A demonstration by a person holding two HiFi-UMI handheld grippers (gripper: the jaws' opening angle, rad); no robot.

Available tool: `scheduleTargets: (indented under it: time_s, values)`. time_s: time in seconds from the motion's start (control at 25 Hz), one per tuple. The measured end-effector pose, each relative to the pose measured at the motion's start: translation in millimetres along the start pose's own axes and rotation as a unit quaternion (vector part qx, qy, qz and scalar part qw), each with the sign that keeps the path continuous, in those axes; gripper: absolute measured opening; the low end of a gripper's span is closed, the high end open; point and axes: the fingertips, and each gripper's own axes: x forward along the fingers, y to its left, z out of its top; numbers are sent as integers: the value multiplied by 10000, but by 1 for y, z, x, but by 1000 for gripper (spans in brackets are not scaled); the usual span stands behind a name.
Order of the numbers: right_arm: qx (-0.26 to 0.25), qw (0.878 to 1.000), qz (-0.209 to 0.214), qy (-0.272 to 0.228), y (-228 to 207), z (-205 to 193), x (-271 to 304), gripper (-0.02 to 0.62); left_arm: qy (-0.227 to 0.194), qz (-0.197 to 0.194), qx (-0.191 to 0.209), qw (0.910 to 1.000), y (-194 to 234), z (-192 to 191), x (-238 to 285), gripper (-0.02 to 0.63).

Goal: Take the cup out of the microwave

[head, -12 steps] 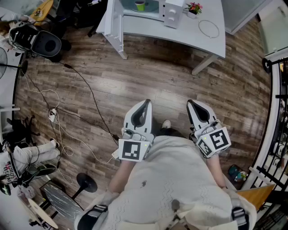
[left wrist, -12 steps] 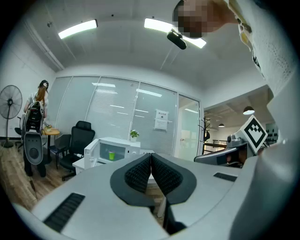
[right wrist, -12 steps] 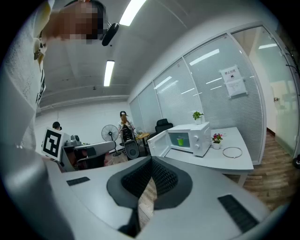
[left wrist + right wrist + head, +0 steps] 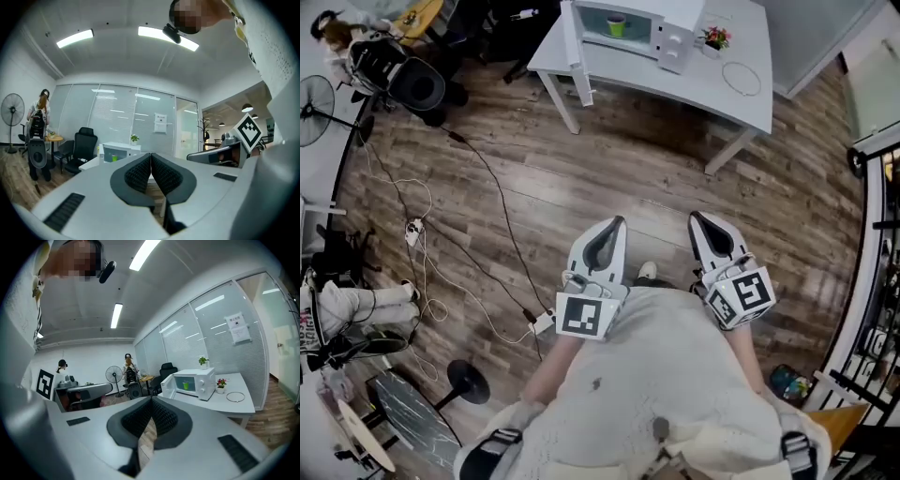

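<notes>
The white microwave (image 4: 661, 23) stands on a white table (image 4: 712, 89) at the top of the head view, its door (image 4: 577, 42) swung open to the left. A green cup (image 4: 617, 25) sits upright inside it. Both grippers hang far short of the table, close to my body. My left gripper (image 4: 615, 225) is shut and empty, its pads pressed together. My right gripper (image 4: 697, 218) is shut and empty too. In the right gripper view the microwave (image 4: 199, 380) and cup (image 4: 186, 386) lie ahead, beyond my right gripper (image 4: 151, 401). In the left gripper view the cup (image 4: 114, 158) shows left of my left gripper (image 4: 151, 160).
A small flower pot (image 4: 715, 39) and a loop of white cord (image 4: 741, 78) lie on the table right of the microwave. Cables (image 4: 487, 216) trail over the wood floor at left. A black chair (image 4: 417, 86) and a fan (image 4: 319, 108) stand far left. A railing (image 4: 877, 234) lines the right.
The table and microwave have slid down and right in the head view and show more fully. Both grippers stay shut, and the left one has shifted slightly right and down in the picture.
</notes>
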Motion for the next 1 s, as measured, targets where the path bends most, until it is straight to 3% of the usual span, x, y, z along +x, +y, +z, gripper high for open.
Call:
scheduleTargets:
  time_s: [0.12,0.28,0.68,0.8,1.0]
  values:
    - [-81,9998,148,-44,21,5,4,8,111,277,-89,9995,12,-5,-21,21]
    - [-19,9995,302,-57,30,2,4,8,205,340,46,9992,13,-7,-22,21]
    - [2,9998,202,-60,-3,-2,-28,8,118,223,-5,9997,-29,-11,2,33]
    - [3,9999,140,-8,-17,-10,-34,8,152,205,-75,9996,-37,-21,9,168]
    - [65,9999,62,76,-29,-18,-40,8,217,151,-106,9996,-44,-29,19,207]
